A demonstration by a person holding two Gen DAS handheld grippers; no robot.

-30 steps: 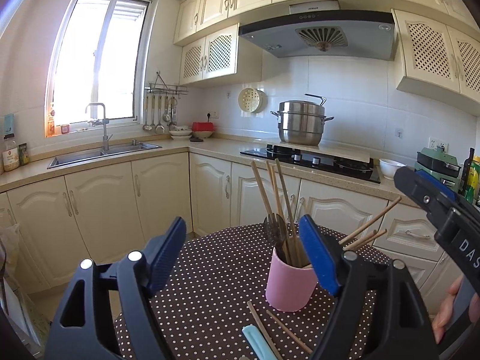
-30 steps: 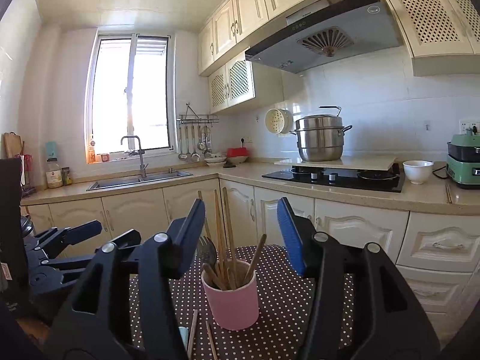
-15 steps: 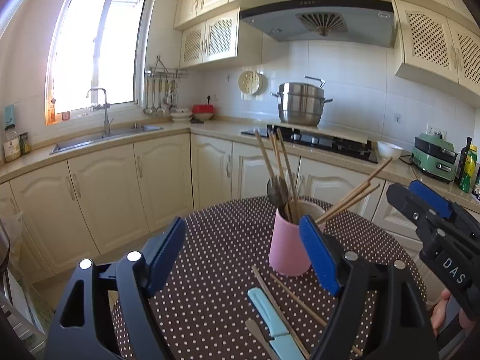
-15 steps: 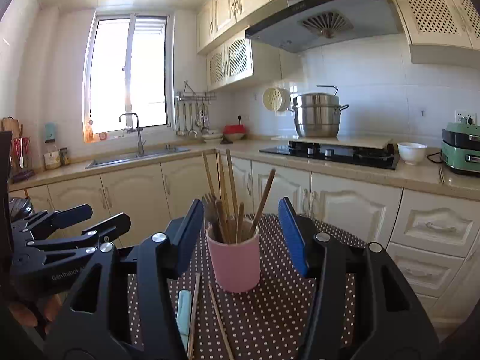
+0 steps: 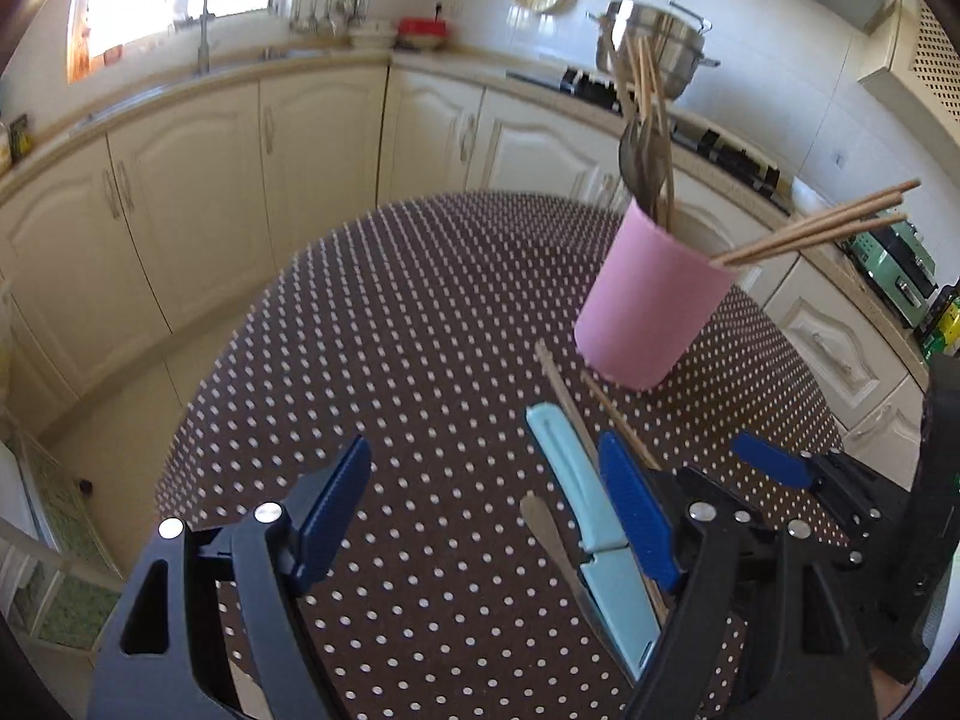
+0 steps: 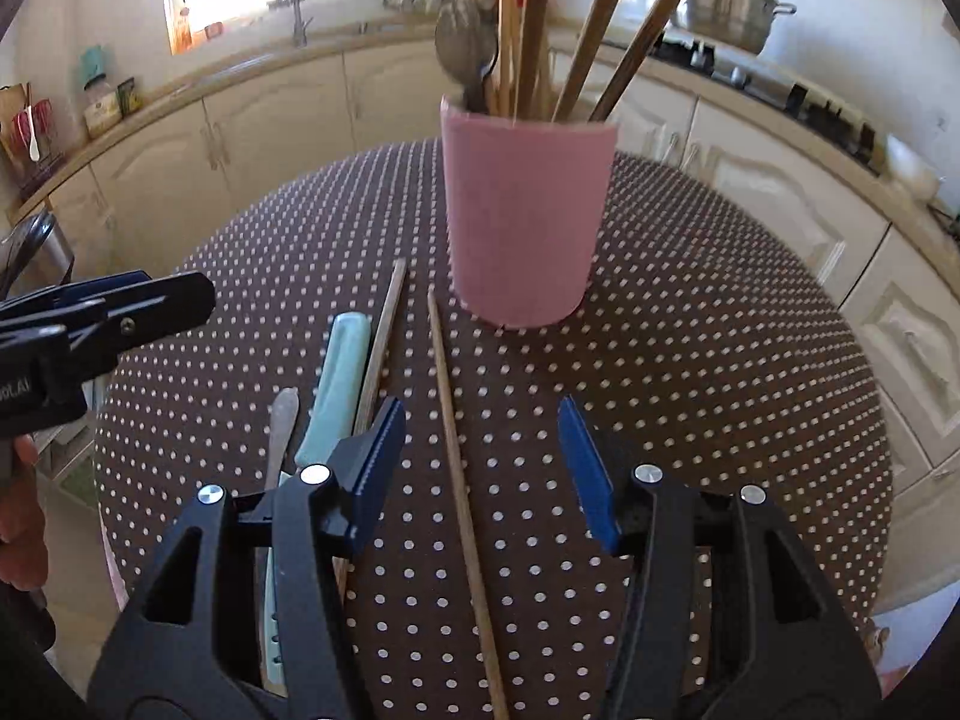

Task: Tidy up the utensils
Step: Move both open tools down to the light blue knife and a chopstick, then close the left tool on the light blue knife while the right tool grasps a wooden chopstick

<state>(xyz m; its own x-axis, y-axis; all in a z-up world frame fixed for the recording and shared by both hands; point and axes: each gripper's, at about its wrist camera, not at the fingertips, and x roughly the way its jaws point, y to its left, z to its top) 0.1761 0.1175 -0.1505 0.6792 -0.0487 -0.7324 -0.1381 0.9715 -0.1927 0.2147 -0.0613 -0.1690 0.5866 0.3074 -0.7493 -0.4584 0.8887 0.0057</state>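
A: We are in a cream-cabinet kitchen, window and sink at the back, above a round bench (image 5: 384,324) under a brown cloth with white dots. What do we hold?

B: Nothing. Our left gripper (image 5: 486,516) hangs over the near part of the bench, jaws wide and empty. Our right gripper (image 6: 480,462) hangs just as low, jaws wide, with one loose chopstick (image 6: 459,468) lying on the cloth between its two fingers, untouched as far as we can see.

A: And the holder?

B: The pink cup (image 6: 528,222) stands upright on the cloth straight ahead of our right gripper, near the far end of that chopstick. From it rise wooden chopsticks (image 6: 540,24) and a metal spoon (image 6: 465,45); in the left view some sticks lean far out over its rim.

A: What lies loose?

B: A pale blue knife (image 5: 591,534) lies flat, handle toward the cup. A second chopstick (image 6: 381,348) lies just beside it on the cup's side, and a small metal utensil (image 6: 282,426) just beside it on the other; its working end is hidden, so we cannot name it. In the left view our right-side finger covers part of the knife.

A: The backdrop?

B: A steel pot (image 5: 651,48) on the hob and a green appliance (image 5: 900,264) on the counter.
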